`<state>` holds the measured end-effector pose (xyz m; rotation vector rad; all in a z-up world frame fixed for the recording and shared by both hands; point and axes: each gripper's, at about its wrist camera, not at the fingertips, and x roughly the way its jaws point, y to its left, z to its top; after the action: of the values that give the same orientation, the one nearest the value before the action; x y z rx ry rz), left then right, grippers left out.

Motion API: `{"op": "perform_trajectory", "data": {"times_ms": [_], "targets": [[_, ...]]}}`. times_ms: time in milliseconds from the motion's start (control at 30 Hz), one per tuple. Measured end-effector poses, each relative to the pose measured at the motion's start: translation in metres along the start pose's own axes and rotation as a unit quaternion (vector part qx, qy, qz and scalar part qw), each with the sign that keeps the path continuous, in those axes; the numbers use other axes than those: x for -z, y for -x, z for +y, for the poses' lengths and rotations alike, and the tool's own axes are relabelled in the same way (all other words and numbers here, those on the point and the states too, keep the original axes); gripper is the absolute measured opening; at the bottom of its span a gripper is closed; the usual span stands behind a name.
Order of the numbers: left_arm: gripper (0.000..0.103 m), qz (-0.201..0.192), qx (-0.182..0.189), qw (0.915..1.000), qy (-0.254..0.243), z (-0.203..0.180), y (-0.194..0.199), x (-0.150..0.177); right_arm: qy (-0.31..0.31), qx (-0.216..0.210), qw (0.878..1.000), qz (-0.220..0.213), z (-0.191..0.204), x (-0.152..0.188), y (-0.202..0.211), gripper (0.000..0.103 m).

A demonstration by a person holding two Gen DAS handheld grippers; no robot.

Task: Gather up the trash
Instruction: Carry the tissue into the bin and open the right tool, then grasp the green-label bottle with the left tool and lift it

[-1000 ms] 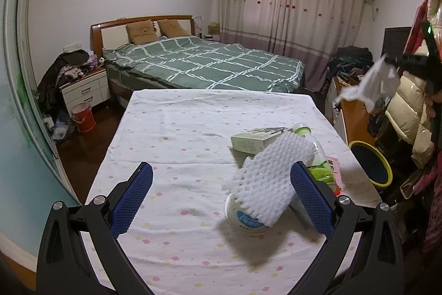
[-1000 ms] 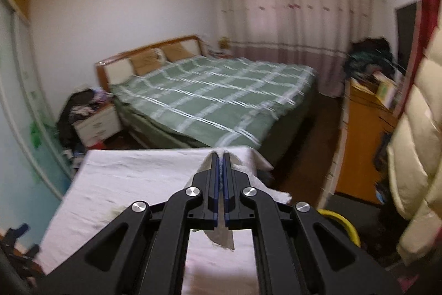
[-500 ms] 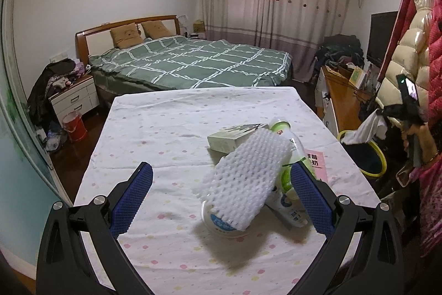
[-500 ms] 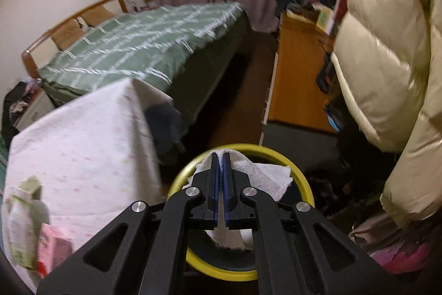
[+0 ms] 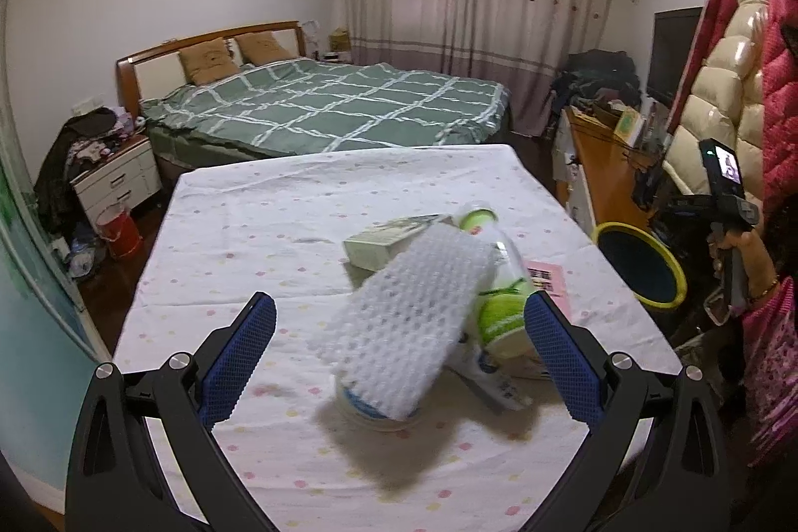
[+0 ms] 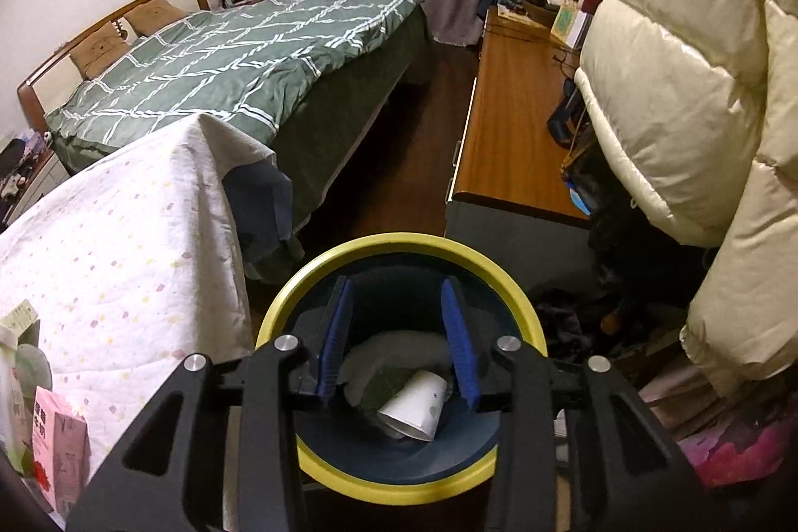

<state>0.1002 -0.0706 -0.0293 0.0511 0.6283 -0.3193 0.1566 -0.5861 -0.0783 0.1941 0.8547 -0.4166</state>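
left wrist view: left gripper (image 5: 399,357) hovers low over the table (image 5: 279,208), jaws spread wide, nothing between them. trash pile sits right ahead: white foam sheet (image 5: 404,327) leaning across a round tub (image 5: 371,412), green-capped bottle (image 5: 498,297), small carton (image 5: 384,245), pink packet (image 5: 546,277). yellow-rimmed bin (image 5: 641,265) stands on the floor off the table's right edge.

right wrist view: right gripper (image 6: 396,342) is directly above the bin (image 6: 399,248), jaws parted, holding nothing. inside the bin lie a white paper cup (image 6: 414,402) and some pale crumpled tissue (image 6: 384,357).

risks: foam sheet is light and only propped up, so a sloppy pinch probably flips it or knocks the bottle rolling toward the table edge. pile is stacked, so grabbing one piece may drag the others. the bin is well apart from the pile, so a weak grip could drop stuff on the floor mid-carry.
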Motion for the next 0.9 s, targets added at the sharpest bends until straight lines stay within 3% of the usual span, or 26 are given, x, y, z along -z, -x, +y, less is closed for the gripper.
{"op": "perform_trajectory", "data": {"times_ms": [200,333,400,567,900], "targets": [[0.097,0.026,0.086,0.9956,-0.027,-0.037,-0.013,0.007,0.007,-0.015,1.000,-0.001,0.006,0.005,0.002,0.036],[0.088,0.048,0.122,0.9901,-0.050,-0.064,-0.033,0.012,0.010,-0.020,1.000,-0.001,0.008,0.009,0.002,0.036],[0.083,0.062,0.125,0.9887,-0.055,-0.074,-0.045,0.013,0.009,-0.022,1.000,-0.001,0.007,0.011,0.003,0.036],[0.081,0.092,0.124,0.9862,-0.061,-0.091,-0.076,0.013,0.008,-0.026,1.000,-0.003,0.005,0.015,0.002,0.036],[0.081,0.100,0.086,0.9894,-0.061,-0.091,-0.104,0.007,0.008,-0.034,0.999,0.001,0.002,0.020,-0.004,0.036]]}}
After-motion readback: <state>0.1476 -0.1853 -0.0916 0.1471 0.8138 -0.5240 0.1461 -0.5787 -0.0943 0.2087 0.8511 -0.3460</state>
